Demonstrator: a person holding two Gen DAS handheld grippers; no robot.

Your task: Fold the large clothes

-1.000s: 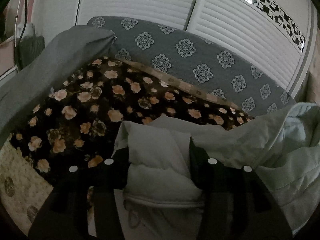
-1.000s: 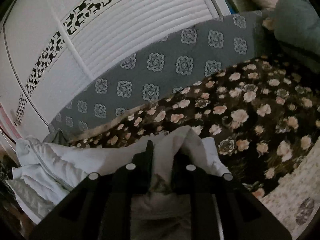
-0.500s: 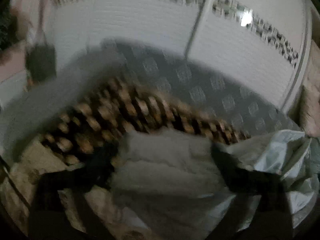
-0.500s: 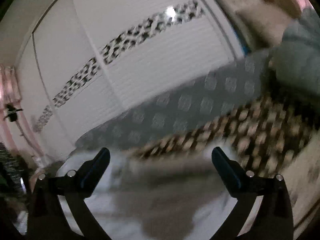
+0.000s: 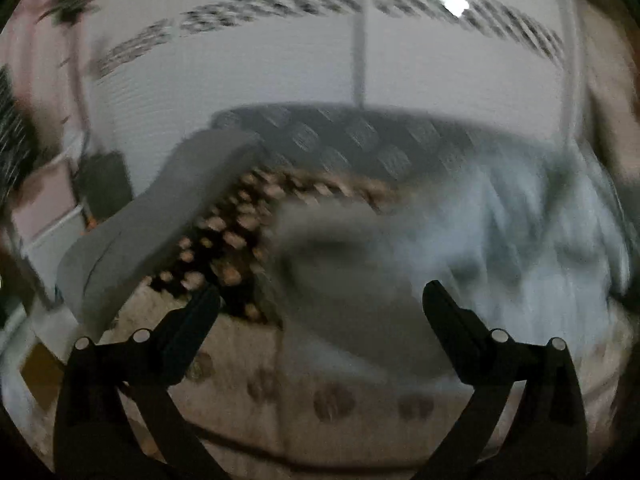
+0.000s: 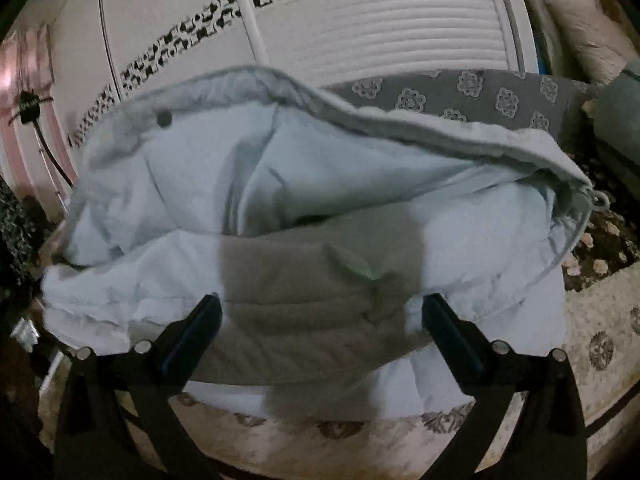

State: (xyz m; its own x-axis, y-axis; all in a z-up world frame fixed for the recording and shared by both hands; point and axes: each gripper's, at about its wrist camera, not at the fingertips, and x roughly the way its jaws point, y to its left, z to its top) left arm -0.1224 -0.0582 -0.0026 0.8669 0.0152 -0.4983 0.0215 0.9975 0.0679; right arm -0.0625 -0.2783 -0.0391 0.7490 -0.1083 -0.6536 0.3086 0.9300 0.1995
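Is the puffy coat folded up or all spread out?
Folded. In the right view, the coat lies doubled over itself in a heap.

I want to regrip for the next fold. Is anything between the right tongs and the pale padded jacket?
Nothing visible is. The right tongs stand wide open with the jacket lying directly ahead on the bed, its grey-shaded fold between the fingers; no pillow or blanket lies in between.

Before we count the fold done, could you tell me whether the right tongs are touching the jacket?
Apart: the right wrist view shows the tongs open, jacket lying beyond them.
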